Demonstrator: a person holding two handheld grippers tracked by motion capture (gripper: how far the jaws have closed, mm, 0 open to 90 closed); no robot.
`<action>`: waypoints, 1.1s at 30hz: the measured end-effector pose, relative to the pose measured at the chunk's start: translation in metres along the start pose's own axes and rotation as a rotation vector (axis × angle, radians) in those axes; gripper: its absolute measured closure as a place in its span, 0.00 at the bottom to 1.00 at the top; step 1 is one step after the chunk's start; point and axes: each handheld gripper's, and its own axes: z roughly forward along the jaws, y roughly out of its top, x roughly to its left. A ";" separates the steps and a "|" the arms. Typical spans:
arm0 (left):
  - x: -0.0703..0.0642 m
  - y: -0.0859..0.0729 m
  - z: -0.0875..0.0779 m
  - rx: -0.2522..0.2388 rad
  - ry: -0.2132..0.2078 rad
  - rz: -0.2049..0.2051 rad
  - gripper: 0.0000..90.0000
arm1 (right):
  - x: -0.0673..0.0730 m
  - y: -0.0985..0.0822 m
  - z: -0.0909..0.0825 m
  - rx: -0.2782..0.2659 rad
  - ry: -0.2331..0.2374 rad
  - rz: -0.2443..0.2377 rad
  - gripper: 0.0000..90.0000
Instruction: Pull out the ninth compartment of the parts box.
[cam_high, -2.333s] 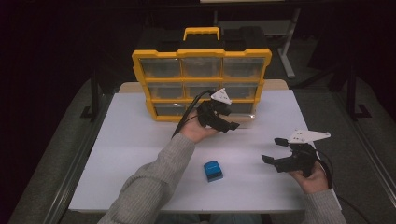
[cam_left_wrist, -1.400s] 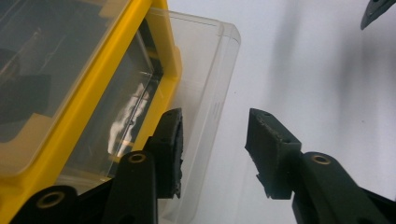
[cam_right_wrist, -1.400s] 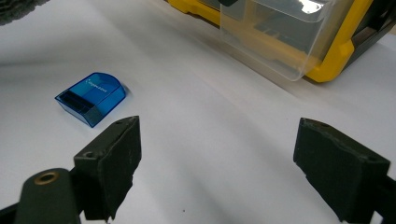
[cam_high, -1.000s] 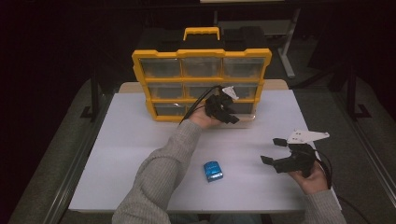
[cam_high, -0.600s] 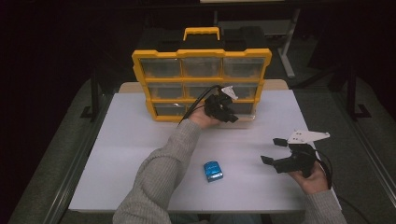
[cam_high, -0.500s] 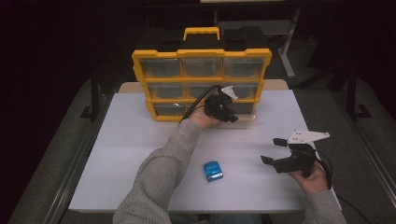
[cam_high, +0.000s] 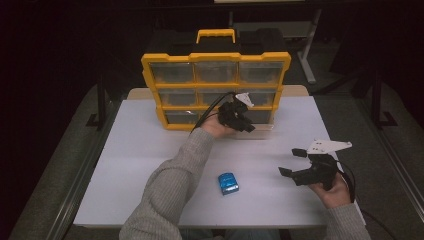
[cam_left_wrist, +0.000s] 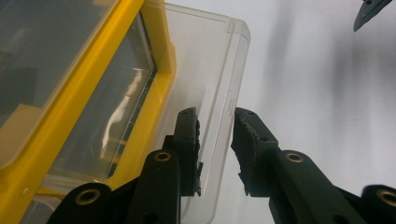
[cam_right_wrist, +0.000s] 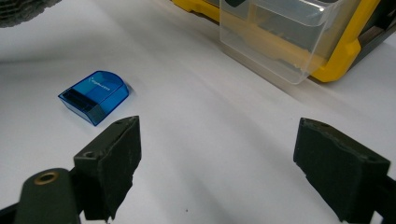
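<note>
A yellow organizer (cam_high: 215, 75) with clear drawers stands upright at the back of the white table (cam_high: 140, 165). Its bottom right clear drawer (cam_left_wrist: 215, 60) is pulled partly out. My left gripper (cam_left_wrist: 215, 121) is shut on that drawer's front wall, one jaw inside and one outside; in the high view the left gripper (cam_high: 246, 126) is at the organizer's lower right. A small blue translucent case (cam_high: 228, 183) lies flat near the table's front middle. My right gripper (cam_high: 289, 161) hovers open to its right with nothing between its fingers. The right gripper view shows the blue case (cam_right_wrist: 95, 95) and the drawer (cam_right_wrist: 280, 42).
A yellow carrying handle (cam_high: 216, 35) tops the organizer. Dark floor and metal frame legs (cam_high: 307, 55) surround the table. Bare white tabletop lies on the left and between the blue case and the organizer. A sleeve (cam_high: 165, 195) crosses the front middle.
My left gripper has moved forward and right to the organizer's bottom right drawer, then held still there. The right gripper and blue case have not moved.
</note>
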 end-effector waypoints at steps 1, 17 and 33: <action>0.000 0.000 0.000 0.003 0.000 -0.003 0.79 | 0.000 0.000 0.000 0.000 0.000 -0.001 0.16; 0.000 -0.001 0.000 0.002 -0.014 0.008 0.80 | 0.000 0.000 0.001 0.004 0.003 -0.004 0.15; -0.003 0.001 0.004 0.011 0.000 0.009 0.78 | 0.001 0.000 0.004 0.011 0.011 -0.004 0.16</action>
